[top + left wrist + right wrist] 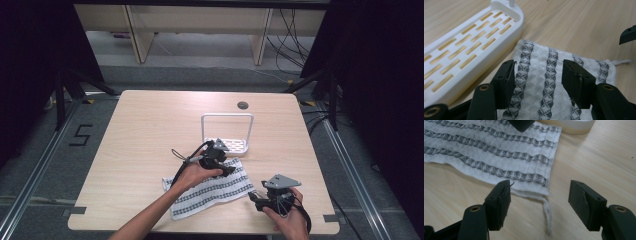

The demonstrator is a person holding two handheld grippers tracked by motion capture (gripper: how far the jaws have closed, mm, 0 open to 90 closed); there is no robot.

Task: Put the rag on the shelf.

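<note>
Towel (212,190), white with grey patterned stripes, lies flat at the table's (140,135) six o'clock edge, a white slotted rack (227,131) touching its twelve o'clock corner. Left gripper (226,170) hovers over that corner, jaws spread astride the cloth, likely lining up a pinch. Right gripper (540,203), at four o'clock, stands spread around the near corner; its own view reveals a loose hanging loop (547,213) there.
</note>
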